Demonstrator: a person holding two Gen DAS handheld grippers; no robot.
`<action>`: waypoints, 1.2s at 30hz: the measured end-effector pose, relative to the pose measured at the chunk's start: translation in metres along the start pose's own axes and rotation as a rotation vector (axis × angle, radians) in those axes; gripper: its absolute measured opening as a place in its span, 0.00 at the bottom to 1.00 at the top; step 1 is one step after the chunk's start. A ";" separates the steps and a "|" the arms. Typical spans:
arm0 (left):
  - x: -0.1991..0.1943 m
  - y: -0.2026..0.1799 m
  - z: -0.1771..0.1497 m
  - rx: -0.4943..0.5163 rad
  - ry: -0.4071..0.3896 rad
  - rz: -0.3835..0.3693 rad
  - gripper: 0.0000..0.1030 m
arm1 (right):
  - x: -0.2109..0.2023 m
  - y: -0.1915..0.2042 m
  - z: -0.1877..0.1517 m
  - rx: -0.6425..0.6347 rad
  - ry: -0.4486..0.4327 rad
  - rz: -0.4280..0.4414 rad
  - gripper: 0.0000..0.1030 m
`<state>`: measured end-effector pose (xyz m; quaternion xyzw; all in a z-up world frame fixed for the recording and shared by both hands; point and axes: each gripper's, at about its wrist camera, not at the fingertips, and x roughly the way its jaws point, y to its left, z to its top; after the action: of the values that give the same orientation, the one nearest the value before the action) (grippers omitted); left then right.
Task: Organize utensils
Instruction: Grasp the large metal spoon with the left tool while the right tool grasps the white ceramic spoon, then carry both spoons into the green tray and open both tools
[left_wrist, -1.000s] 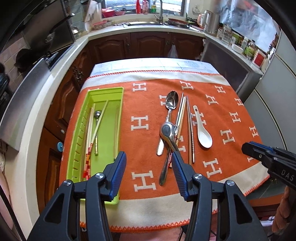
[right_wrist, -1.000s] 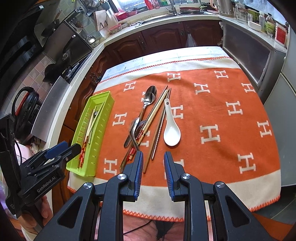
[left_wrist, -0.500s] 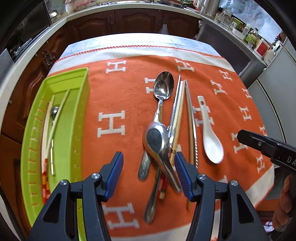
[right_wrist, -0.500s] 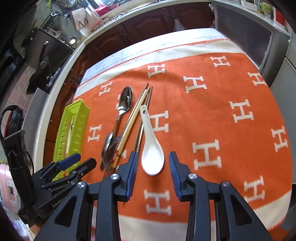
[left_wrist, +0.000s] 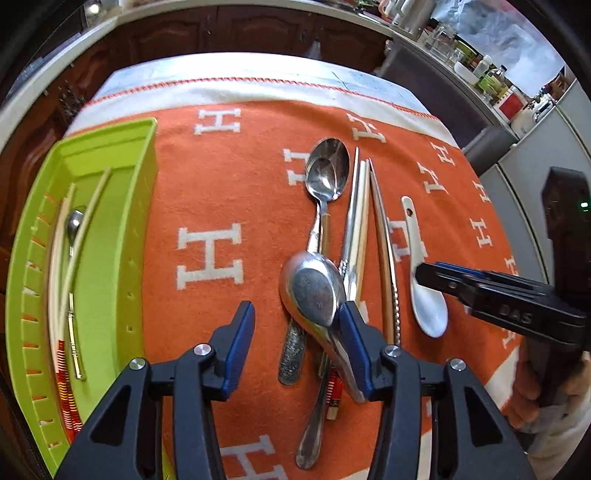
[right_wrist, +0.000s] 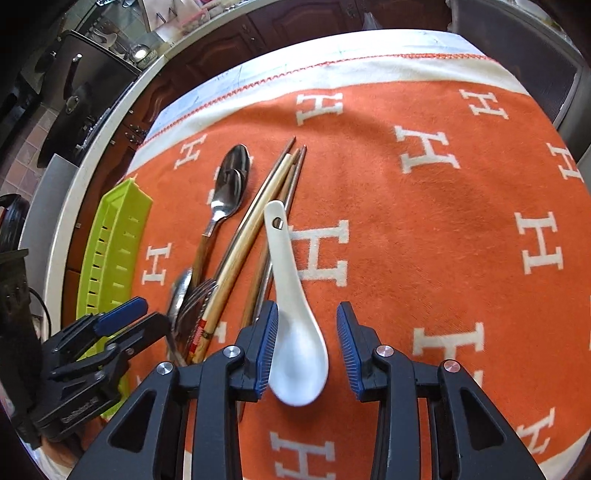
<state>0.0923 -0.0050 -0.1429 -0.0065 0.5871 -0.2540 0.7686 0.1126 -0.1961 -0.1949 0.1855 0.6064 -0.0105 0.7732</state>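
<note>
Blanket (right_wrist: 424, 206) repeats white "H" marks; right gripper's (right_wrist: 306, 343) body reads "DAS" in the left view. Both grippers dropped closer since 0.5 s ago. Right jaws wide open, now straddling the white spoon's (right_wrist: 295, 332) bowl, holding nothing. Left gripper (left_wrist: 295, 325) wide open, empty, beside the steel spoon (left_wrist: 314, 291). Green tray (left_wrist: 110, 236) at left.

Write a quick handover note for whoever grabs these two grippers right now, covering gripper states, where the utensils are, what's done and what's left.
Left gripper: open, low over the metal spoon in the pile, holding nothing.
Right gripper: open, straddling the bowl of the white ceramic spoon, not closed on it.
Green tray: left of the pile, already holds chopsticks and a small spoon.
Left on the orange cloth: metal spoons, fork, chopsticks, ceramic spoon.
</note>
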 end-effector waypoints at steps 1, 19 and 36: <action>0.002 0.001 0.000 -0.004 0.012 -0.017 0.45 | 0.002 0.001 0.000 -0.009 -0.010 -0.005 0.31; 0.012 -0.007 -0.007 -0.041 0.047 -0.058 0.28 | -0.014 0.015 -0.023 -0.085 -0.086 -0.051 0.03; -0.006 0.027 -0.020 -0.142 0.014 0.013 0.15 | -0.034 -0.003 -0.043 -0.091 -0.096 -0.005 0.03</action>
<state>0.0835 0.0269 -0.1526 -0.0553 0.6089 -0.2066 0.7639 0.0625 -0.1932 -0.1718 0.1480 0.5691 0.0061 0.8088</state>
